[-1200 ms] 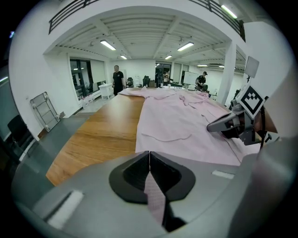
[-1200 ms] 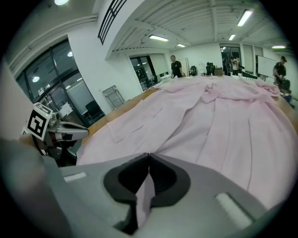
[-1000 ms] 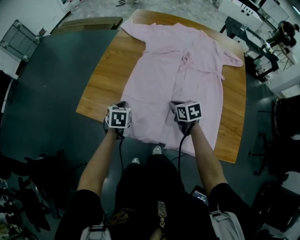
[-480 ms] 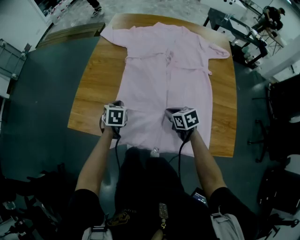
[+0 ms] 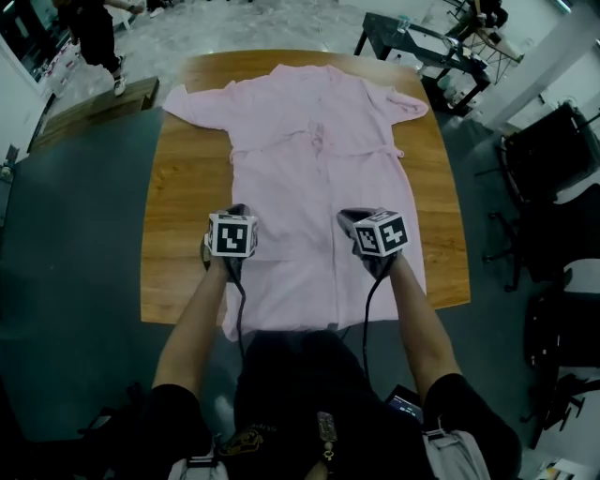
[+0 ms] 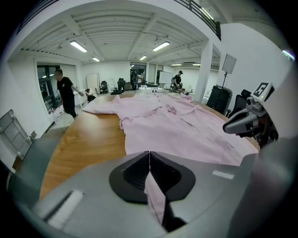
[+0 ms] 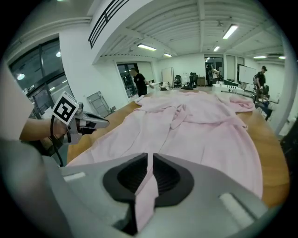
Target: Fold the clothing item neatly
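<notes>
A pink robe (image 5: 319, 159) lies spread face up on the wooden table (image 5: 178, 225), collar at the far side, its hem hanging over the near edge. My left gripper (image 5: 238, 210) is over the robe's lower left part, shut on a pinch of pink cloth (image 6: 156, 200) between the left gripper's (image 6: 149, 154) jaws. My right gripper (image 5: 351, 218) is over the lower right part. Its jaws have just been opening a little, and a strip of the robe (image 7: 145, 195) still sits pinched in the narrow gap of the right gripper (image 7: 150, 157).
The table's near edge (image 5: 187, 314) is just in front of my body. A dark metal-frame table (image 5: 412, 37) and black chairs (image 5: 553, 141) stand to the right. A person (image 5: 94, 28) walks at the far left on the grey floor.
Both grippers have moved forward from the table's near edge to over the robe, cloth still in them. The robe now lies squarer before me.
</notes>
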`<state>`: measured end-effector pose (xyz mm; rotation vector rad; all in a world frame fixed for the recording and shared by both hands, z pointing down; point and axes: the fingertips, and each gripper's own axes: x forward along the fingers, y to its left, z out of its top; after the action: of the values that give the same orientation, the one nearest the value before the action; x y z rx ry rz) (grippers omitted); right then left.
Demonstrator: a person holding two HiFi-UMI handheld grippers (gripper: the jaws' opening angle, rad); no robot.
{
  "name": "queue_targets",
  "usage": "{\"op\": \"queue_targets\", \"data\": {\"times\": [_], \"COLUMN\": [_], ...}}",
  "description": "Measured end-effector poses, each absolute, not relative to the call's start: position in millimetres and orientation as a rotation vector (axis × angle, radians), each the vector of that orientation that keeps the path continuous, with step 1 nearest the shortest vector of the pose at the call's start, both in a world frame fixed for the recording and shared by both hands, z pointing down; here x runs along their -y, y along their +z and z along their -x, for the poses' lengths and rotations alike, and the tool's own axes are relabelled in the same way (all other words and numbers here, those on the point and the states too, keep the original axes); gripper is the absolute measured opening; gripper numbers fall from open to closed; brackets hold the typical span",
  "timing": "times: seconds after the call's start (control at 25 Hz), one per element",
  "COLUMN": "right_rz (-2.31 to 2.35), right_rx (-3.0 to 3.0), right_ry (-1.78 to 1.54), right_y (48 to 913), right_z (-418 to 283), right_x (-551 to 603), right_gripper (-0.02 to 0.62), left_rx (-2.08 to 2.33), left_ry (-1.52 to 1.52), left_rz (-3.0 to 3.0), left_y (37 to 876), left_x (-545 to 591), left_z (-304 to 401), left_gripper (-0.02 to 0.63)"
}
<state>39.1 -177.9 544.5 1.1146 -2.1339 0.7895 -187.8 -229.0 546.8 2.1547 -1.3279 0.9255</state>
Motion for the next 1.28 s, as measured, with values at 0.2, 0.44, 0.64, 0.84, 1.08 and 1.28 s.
{"op": "queue_targets", "data": {"times": [0.2,0.44,0.64,0.84,1.08,1.28], "right_rz": [-1.186,-1.157,-1.157,-1.139,-1.0,-1.031], "right_rx": [2.131,2.154,2.191,2.214,2.196,2.254], "right_ry": [0.725,0.681,0.659,0.671,0.666,0.651], "right_y": [525,529,538,558,594,570], "right_z": [-31,-35,-56,-72,-67,-75], "right_x": [219,265,318,374,393,390], "right_gripper": [0.026,0.043,0.067,0.121,0.105,0.018], "left_rx": [1.27,1.24,1.269,1.31,1.298,1.224], "left_ry": [0.927,0.881,0.88,0.916,0.95,0.98], "left_rz": [-2.222,-2.219,-2.203,-2.163,-2.162,-2.212], "left_y": [544,545,534,529,529,540], "left_x": [263,282,302,321,332,337], "left_z": [183,158,137,113,87,69], "left_gripper": [0.011,0.026,0.035,0.035,0.035,0.035]}}
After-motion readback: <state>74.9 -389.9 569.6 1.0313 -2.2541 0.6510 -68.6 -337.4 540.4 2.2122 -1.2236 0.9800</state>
